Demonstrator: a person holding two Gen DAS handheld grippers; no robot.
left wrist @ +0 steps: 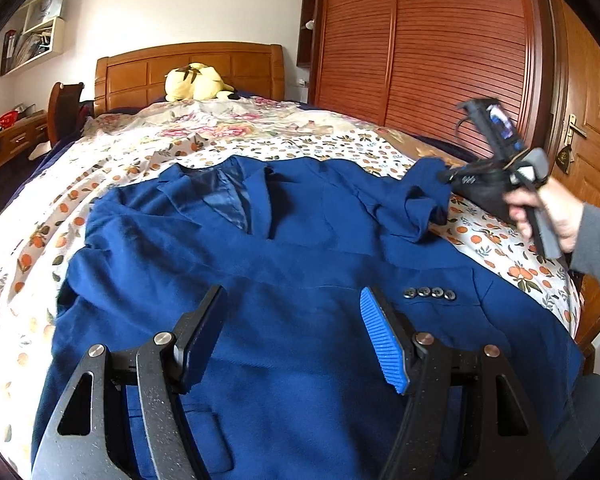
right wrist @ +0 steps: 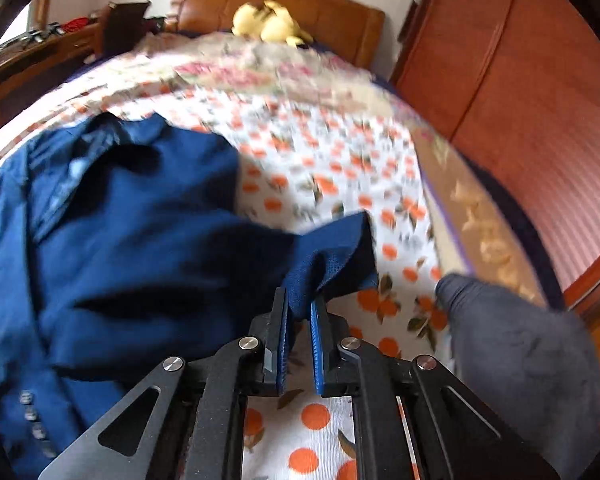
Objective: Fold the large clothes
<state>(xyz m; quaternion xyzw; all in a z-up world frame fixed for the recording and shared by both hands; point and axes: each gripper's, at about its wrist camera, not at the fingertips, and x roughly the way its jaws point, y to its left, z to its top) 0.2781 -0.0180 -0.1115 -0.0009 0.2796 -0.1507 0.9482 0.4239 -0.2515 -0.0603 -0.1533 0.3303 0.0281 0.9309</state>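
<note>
Right gripper (right wrist: 299, 304) pinches blazer (left wrist: 292, 264) edge over bedspread (right wrist: 332, 184).

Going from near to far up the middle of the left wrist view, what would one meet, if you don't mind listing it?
Left tongs, open → blue jacket lying flat → orange-print bedsheet → floral quilt → yellow plush toy → wooden headboard.
</note>
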